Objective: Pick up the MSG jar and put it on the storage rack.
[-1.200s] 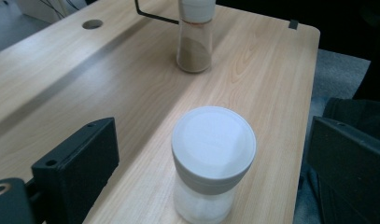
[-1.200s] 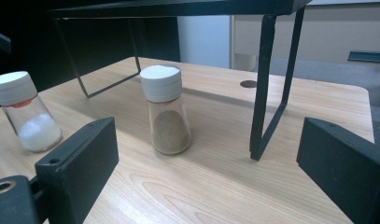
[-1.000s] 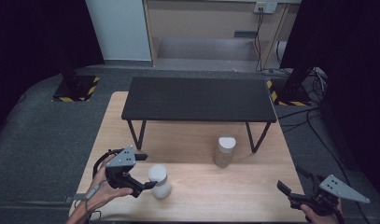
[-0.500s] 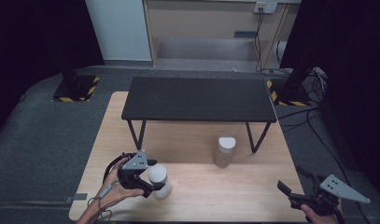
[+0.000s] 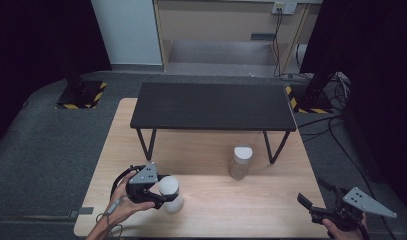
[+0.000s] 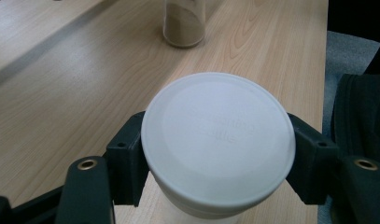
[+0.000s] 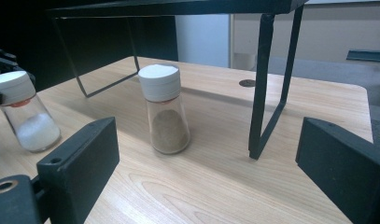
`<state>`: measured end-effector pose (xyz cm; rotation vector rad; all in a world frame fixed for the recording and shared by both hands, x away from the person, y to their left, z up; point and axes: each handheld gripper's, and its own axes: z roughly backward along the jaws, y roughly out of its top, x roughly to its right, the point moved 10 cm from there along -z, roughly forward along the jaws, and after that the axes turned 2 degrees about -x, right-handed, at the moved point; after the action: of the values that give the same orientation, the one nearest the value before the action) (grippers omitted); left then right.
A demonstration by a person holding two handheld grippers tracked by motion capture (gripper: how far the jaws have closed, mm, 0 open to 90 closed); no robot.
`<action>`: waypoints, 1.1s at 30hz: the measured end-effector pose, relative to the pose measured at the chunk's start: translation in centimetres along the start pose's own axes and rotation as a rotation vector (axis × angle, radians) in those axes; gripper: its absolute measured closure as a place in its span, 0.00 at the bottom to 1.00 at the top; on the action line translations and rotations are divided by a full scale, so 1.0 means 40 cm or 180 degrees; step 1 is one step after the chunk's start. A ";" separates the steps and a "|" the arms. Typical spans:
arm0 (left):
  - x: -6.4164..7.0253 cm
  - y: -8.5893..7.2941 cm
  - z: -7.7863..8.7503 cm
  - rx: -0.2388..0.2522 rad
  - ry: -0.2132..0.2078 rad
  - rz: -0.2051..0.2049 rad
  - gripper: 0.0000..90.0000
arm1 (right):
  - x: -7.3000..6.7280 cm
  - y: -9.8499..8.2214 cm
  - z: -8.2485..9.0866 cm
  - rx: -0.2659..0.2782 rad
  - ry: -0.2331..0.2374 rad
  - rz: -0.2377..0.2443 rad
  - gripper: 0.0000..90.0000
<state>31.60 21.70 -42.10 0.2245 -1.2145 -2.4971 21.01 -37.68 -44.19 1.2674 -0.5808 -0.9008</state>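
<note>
Near the bench's (image 5: 206, 200) front left edge, my left claw (image 6: 215, 154) has just closed around the salt shaker's (image 5: 171, 194) white cap, right claw (image 7: 206, 186) spread idle; lifting by the cap could loosen it, spilling salt.

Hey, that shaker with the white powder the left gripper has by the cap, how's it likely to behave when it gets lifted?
The shaker looks like clear glass, so probably rigid and breakable. It is under half full, so likely light. The left gripper has just closed on the smooth white cap; it might slip or twist there.
</note>
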 end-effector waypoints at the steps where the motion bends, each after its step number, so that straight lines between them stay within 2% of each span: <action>1: 0.000 0.001 0.000 -0.0007 0.0009 0.0011 0.36 | 0.000 0.000 0.000 0.0001 0.0002 0.0001 0.07; 6: 0.004 0.011 0.003 -0.0065 0.0041 0.0008 0.36 | 0.000 0.000 0.001 0.0014 0.0007 0.0012 0.07; 10: 0.005 0.017 0.007 -0.0047 0.0049 0.0039 0.36 | 0.001 0.000 0.001 0.0015 0.0006 0.0002 0.07; 20: 0.006 0.069 0.054 0.0015 0.0155 0.0078 0.36 | 0.000 0.001 0.004 0.0060 0.0013 0.0007 0.07; 25: 0.001 0.101 0.092 0.0069 0.0267 0.0135 0.36 | 0.000 0.002 0.005 0.0088 0.0016 0.0019 0.07; 26: 0.002 0.115 0.107 0.0076 0.0356 0.0140 0.36 | 0.000 0.002 0.006 0.0093 0.0016 0.0014 0.07; 27: 0.002 0.115 0.107 0.0076 0.0356 0.0140 0.36 | 0.000 0.002 0.006 0.0093 0.0016 0.0014 0.07; 29: 0.001 0.136 0.130 0.0075 0.0469 0.0167 0.36 | 0.002 0.002 0.005 0.0099 0.0016 0.0013 0.06; 33: -0.007 0.160 0.157 0.0093 0.0538 0.0225 0.36 | 0.001 0.001 0.007 0.0133 0.0005 0.0006 0.05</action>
<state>31.59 22.74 -33.18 0.3849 -1.1697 -2.3488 20.81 -37.88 -44.08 1.3047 -0.6021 -0.8899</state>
